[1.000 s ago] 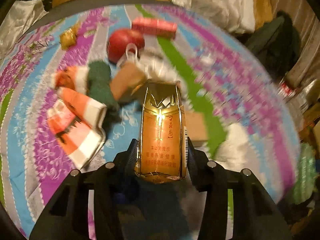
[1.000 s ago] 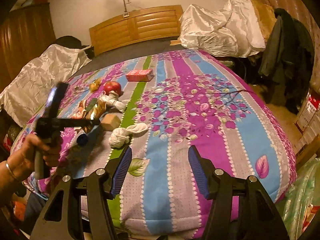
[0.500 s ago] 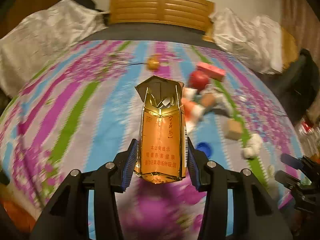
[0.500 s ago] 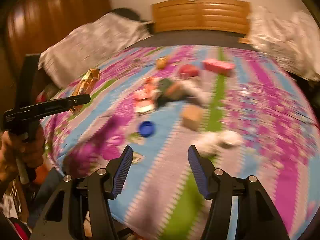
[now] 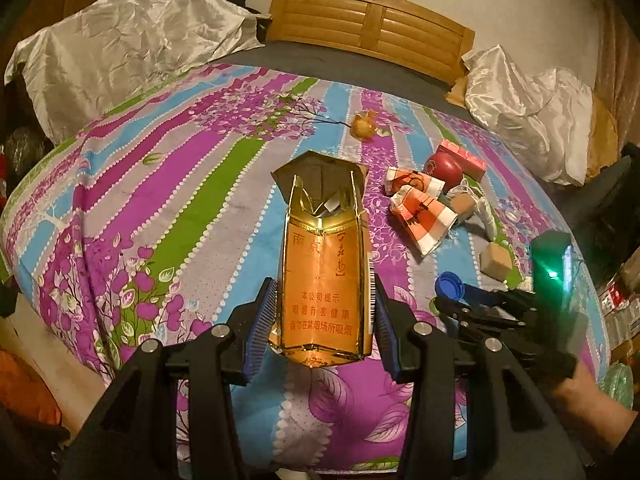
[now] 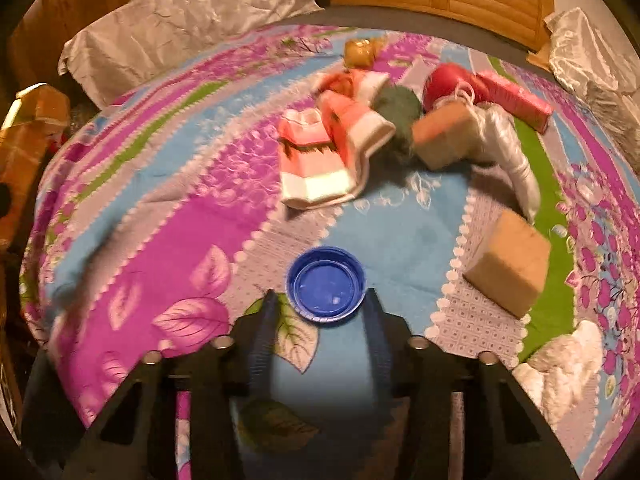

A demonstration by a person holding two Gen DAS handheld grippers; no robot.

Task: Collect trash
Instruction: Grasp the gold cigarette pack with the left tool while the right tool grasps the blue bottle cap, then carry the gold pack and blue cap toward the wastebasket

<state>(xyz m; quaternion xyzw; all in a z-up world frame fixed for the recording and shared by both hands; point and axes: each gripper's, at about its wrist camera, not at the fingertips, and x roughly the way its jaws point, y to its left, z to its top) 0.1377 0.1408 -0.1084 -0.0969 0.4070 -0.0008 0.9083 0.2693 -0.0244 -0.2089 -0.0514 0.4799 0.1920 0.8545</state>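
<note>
1. We see our left gripper (image 5: 324, 316) clamped on an opened gold-and-orange cigarette pack (image 5: 325, 280), its blue pads pressing both sides of the pack, which stands upright with its torn lid at 12 o'clock.
2. Below the pack lies a bed (image 5: 168, 184) under a striped purple, blue and green floral cover, with a wooden headboard (image 5: 372, 24) at 12 o'clock.
3. In the right wrist view our right gripper (image 6: 320, 312) points down at a blue bottle cap (image 6: 326, 286) that lies open side up on the cover. The jaws are closing, at a narrow-to-middling gap, with the cap just ahead of and partly between the fingertips; we cannot tell whether the pads touch it yet.
4. From the cap, a tan block (image 6: 508, 264) sits at 3 o'clock, near but apart.
5. At 12 o'clock from the cap lie orange-and-white paper wrappers (image 6: 320, 148), touching a dark green fuzzy thing (image 6: 398, 112).
6. At 1 o'clock a second tan block (image 6: 444, 136) leans by a red apple (image 6: 448, 80), a red carton (image 6: 516, 100) and a white plastic bag (image 6: 508, 148).
7. Crumpled white tissue (image 6: 564, 360) lies at 4 o'clock, near the bed's edge.
8. In the left wrist view, the right gripper's black body and a hand (image 5: 584, 396) show at 4 o'clock.
</note>
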